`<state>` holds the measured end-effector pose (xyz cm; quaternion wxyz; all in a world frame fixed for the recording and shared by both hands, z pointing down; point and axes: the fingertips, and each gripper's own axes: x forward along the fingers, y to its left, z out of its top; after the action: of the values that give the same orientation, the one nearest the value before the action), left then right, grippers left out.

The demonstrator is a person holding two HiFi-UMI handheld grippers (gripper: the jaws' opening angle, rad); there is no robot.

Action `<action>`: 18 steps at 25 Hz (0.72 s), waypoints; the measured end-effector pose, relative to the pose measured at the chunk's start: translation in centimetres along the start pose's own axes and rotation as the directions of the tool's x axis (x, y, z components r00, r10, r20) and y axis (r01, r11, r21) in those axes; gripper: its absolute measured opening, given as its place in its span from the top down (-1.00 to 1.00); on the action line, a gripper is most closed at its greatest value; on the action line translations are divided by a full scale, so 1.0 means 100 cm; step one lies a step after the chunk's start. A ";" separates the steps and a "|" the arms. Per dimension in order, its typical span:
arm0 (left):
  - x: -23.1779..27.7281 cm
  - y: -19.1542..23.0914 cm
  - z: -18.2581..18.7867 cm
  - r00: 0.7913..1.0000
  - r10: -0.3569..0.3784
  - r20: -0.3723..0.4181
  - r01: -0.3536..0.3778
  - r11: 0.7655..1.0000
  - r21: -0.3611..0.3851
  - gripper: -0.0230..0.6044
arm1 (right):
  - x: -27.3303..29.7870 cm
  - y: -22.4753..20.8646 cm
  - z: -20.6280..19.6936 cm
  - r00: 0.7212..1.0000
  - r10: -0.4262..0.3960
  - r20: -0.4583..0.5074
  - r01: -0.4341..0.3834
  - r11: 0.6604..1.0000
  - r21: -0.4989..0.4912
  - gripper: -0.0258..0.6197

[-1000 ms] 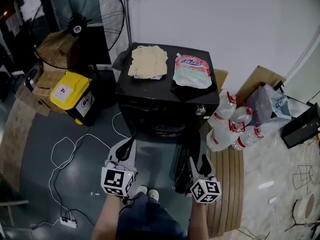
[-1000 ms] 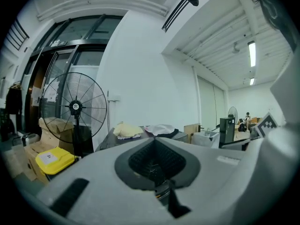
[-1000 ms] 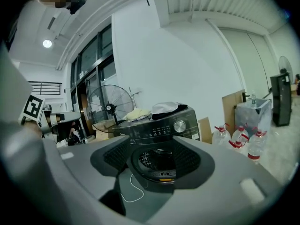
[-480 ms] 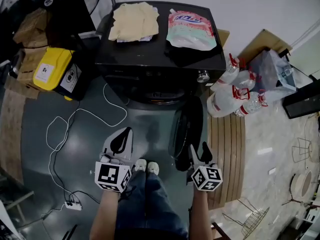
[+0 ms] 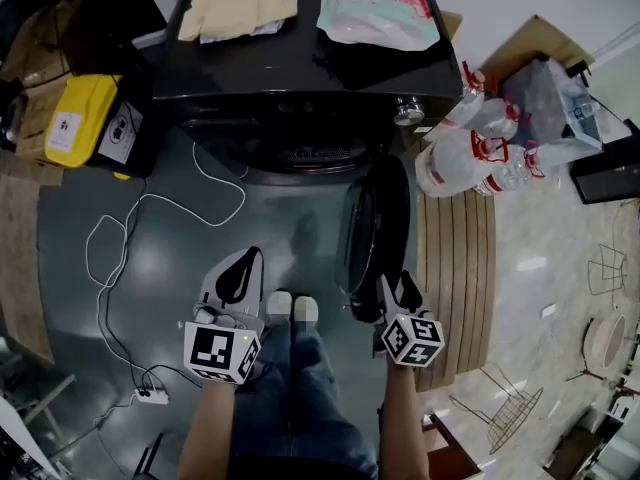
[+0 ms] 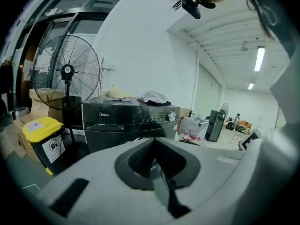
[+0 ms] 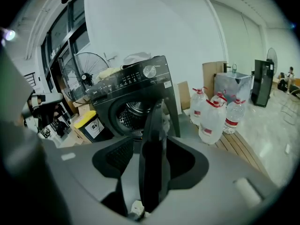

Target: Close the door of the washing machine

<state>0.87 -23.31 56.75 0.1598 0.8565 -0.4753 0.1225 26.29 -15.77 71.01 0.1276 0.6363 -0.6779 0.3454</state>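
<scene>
At 12 o'clock from our right gripper [image 5: 396, 290], the round black washing-machine door [image 5: 372, 230] stands open, edge-on, its rim between the closing, not yet pinching jaws; our left gripper [image 5: 235, 280], spread and empty, sits farther off.

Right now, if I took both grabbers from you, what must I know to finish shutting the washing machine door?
Left gripper: jaws apart, empty, low in front of the washing machine.
Right gripper: jaws closing, with the free edge of the door between them; pads not pressing on it yet.
Door: wide open, swung out on the side of the water bottles; drum showing.
Done: right gripper lined up on the door.
Left to do: probably grip or push that edge and swing the door shut.
</scene>
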 end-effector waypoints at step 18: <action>-0.004 0.026 0.001 0.999 0.036 0.003 -0.036 0.999 -0.023 0.90 | 0.021 0.031 -0.010 0.997 -0.001 -0.078 0.002 1.000 0.018 0.48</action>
<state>-1.53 -24.38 56.91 0.1664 0.8462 -0.4921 0.1184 22.76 -16.94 72.08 0.1485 0.6239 -0.6688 0.3760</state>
